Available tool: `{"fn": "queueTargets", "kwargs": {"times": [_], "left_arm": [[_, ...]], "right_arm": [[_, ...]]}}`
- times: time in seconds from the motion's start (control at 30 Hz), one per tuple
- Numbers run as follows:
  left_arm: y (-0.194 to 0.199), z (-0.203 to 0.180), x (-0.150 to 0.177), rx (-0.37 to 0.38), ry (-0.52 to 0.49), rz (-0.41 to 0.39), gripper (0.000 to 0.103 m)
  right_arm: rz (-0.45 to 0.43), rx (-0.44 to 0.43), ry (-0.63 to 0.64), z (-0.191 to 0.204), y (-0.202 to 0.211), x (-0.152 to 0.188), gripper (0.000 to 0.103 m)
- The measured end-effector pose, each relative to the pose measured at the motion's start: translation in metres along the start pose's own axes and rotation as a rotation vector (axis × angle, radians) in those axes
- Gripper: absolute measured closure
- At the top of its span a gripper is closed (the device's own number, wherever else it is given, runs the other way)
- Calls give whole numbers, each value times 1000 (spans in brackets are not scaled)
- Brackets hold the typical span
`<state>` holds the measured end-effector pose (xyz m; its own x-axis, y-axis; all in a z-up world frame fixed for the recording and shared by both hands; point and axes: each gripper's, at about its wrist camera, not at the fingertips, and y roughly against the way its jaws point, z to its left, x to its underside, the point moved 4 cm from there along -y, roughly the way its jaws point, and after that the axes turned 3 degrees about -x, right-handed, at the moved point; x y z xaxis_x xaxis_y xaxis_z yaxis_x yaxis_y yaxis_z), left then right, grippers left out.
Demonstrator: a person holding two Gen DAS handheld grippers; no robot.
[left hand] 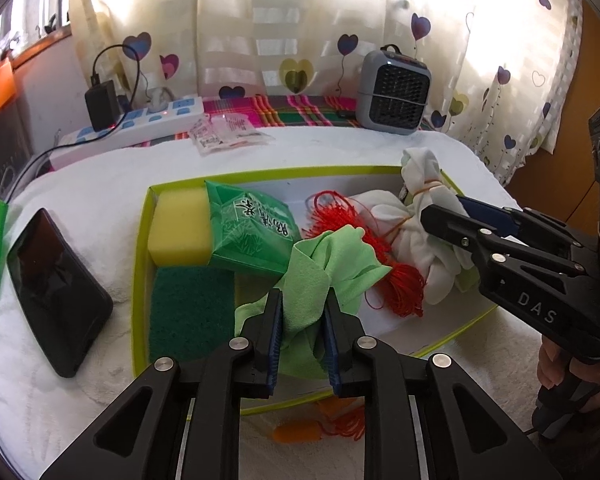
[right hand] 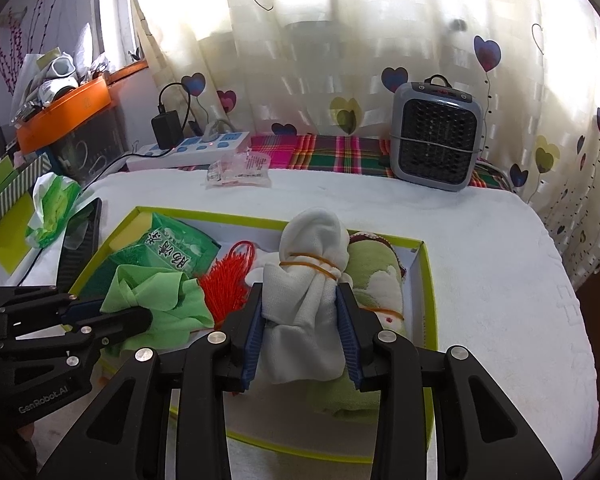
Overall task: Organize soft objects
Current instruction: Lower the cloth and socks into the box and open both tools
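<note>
Lower centre of each frame, over the tray (left hand: 140, 280): left tool (left hand: 302, 320) clenches the green cloth (left hand: 332, 264), right tool (right hand: 300, 324) grips the white bundle (right hand: 304, 312); lower both gently, avoiding the red tassel (left hand: 400, 284).

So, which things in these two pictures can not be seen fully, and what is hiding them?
- Orange object, left wrist view: behind the left gripper and the box's wall; unidentifiable.
- Light green cloth, lower part: between that gripper's fingers.
- Towel roll, right wrist view: partly behind the white cloth bundle and right gripper.
- Packet print: too small.
</note>
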<state>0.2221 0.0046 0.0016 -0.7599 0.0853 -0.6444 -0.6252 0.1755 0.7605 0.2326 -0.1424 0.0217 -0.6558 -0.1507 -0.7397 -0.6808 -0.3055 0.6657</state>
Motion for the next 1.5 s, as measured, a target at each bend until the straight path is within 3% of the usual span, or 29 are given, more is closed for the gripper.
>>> {"fn": "queueTargets", "kwargs": {"times": [0.33, 0.8, 1.5], "left_arm": [[-1, -1, 1, 0, -1, 1, 75], [8, 0, -2, 13, 11, -33, 62], [31, -7, 6, 31, 7, -62, 61]], "right_arm": [[-13, -5, 6, 1, 2, 1, 64], [-35, -2, 14, 4, 7, 1, 52], [-71, -2, -2, 9, 26, 6, 51]]}}
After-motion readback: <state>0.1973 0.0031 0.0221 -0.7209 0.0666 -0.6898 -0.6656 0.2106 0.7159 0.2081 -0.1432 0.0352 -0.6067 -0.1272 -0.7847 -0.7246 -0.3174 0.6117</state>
